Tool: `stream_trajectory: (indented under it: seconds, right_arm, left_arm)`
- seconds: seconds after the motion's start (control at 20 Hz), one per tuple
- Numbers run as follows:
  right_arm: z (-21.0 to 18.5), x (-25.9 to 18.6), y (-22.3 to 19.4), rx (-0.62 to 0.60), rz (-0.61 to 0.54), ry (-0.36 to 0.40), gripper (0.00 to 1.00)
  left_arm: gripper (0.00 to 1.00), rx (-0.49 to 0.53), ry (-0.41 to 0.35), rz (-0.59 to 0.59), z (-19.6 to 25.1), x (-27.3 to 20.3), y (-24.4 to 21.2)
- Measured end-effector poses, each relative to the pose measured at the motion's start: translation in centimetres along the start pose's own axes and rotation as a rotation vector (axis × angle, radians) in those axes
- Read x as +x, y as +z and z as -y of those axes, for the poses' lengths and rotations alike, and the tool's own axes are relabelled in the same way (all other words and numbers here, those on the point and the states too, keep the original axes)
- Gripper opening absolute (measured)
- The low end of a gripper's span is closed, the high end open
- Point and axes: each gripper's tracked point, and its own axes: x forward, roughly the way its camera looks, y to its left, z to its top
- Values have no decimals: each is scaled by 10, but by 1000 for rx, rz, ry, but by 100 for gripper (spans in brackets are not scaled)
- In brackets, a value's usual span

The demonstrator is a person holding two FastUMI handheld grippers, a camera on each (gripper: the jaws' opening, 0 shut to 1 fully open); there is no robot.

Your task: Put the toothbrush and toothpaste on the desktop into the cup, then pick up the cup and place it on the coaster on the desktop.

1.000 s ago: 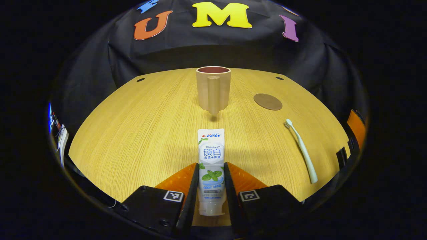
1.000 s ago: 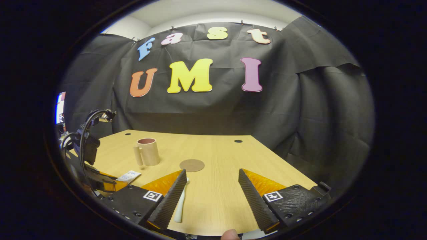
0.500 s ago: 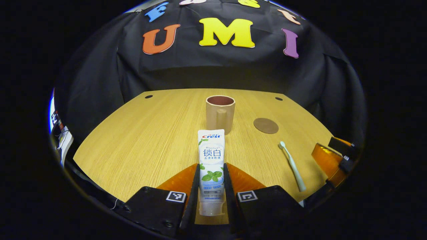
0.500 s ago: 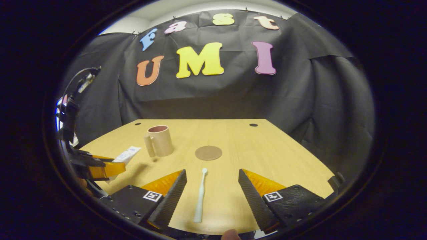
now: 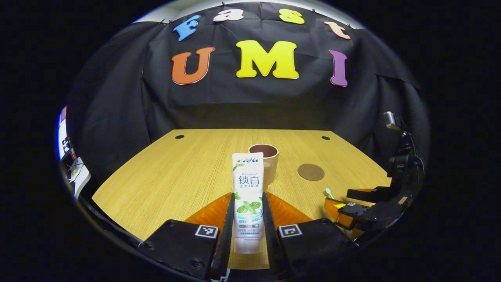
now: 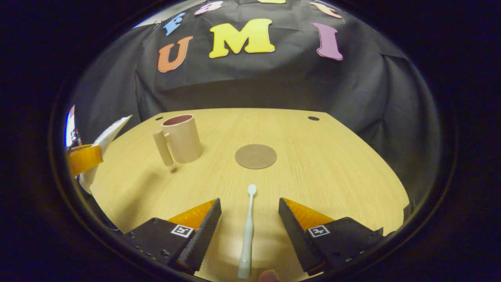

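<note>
The left gripper's point(image 5: 247, 219) jaws pinch a white toothpaste tube point(image 5: 247, 188); the right gripper's point(image 6: 249, 231) stand wide open around a pale toothbrush point(image 6: 248, 231) lying near the wooden desktop's point(image 6: 332, 156) front edge. Mid-desktop stand a beige handled cup point(image 6: 181, 138) and a round brown coaster point(image 6: 255, 156).
</note>
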Motion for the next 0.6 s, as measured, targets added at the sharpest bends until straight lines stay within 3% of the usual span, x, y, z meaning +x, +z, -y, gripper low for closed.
stream_trajectory:
  seconds: [0.1, 0.2, 0.25, 0.3, 0.35, 0.45, 0.5, 0.6]
  right_arm:
    - [0, 8, -4, -1, -35, -4, 79]
    - [0, 13, -9, 1, -65, -6, 76]
    - [-2, 15, -9, 16, -62, 10, 70]
    - [0, 17, -8, 33, -70, 4, 52]
    - [1, 18, -8, 55, -71, 9, 10]
    - [1, 20, -8, 74, -73, 31, 0]
    - [2, 18, -7, 82, -75, 40, 0]
    - [4, 13, -2, 87, -51, 52, 0]
  left_arm:
    - [42, -1, -1, 14, -3, -2, 4]
    - [42, -4, -4, 25, -4, -2, 8]
    - [42, -5, -7, 29, -4, -2, 10]
    - [42, -9, -10, 34, -3, -1, 12]
    - [42, -22, -21, 56, -1, 1, 20]
    - [42, -41, -50, 102, 6, 10, 38]
    - [45, -45, -56, 115, 8, 16, 45]
    - [42, -54, -64, 144, 9, 29, 60]
